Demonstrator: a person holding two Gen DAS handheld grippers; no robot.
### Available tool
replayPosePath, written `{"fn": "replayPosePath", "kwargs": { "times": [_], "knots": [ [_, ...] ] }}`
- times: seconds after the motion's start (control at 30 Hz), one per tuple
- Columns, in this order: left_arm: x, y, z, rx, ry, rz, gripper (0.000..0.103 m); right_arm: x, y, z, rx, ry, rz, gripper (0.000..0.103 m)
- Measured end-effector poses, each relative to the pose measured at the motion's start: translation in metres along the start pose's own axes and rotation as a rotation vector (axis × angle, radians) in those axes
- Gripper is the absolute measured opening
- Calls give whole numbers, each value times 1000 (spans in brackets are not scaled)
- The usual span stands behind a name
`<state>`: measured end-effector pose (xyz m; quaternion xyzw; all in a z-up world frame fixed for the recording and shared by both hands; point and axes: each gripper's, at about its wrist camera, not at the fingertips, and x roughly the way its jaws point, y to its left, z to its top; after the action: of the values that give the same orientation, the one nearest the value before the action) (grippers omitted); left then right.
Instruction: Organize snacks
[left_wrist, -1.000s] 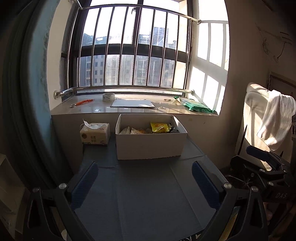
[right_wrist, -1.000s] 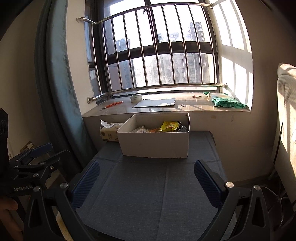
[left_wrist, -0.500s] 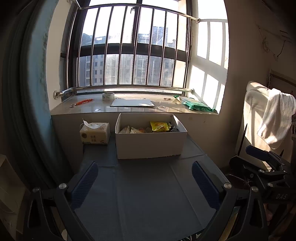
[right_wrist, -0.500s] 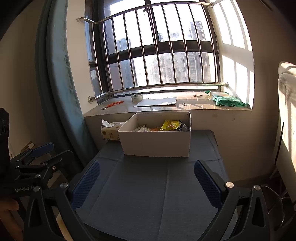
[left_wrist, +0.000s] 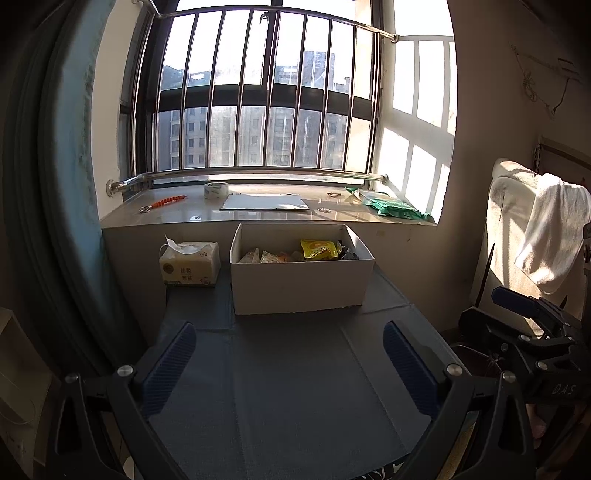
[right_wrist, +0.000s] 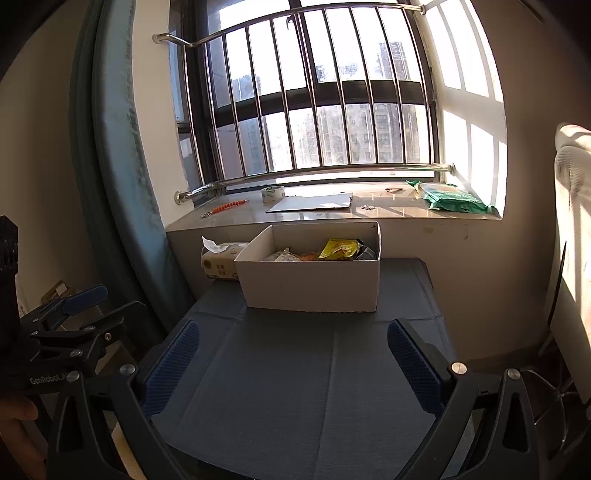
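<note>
Barely any change over the last second: only a slight drift of both views, with the white cardboard box (left_wrist: 299, 280) sitting at the far end of the grey-clothed table (left_wrist: 295, 387), beside the tissue pack (left_wrist: 190, 264) and below the windowsill (left_wrist: 258, 214). Left gripper (left_wrist: 291, 365) and right gripper (right_wrist: 295, 363) both hovering over the near end, jaws spread wide and empty, well apart from the box. All visible snacks, the yellow packet (left_wrist: 319, 249) among them, inside the box, so probably either finished or not yet begun.
</note>
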<state>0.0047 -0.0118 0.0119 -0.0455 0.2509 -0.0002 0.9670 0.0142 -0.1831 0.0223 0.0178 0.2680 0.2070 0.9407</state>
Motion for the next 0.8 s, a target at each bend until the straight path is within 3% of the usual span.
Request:
{"fn": "replayPosePath", "kwargs": {
  "times": [0.8],
  "knots": [
    [0, 1, 0, 3, 10, 3, 103, -1, -2, -2, -3, 2, 6, 103]
  ]
}}
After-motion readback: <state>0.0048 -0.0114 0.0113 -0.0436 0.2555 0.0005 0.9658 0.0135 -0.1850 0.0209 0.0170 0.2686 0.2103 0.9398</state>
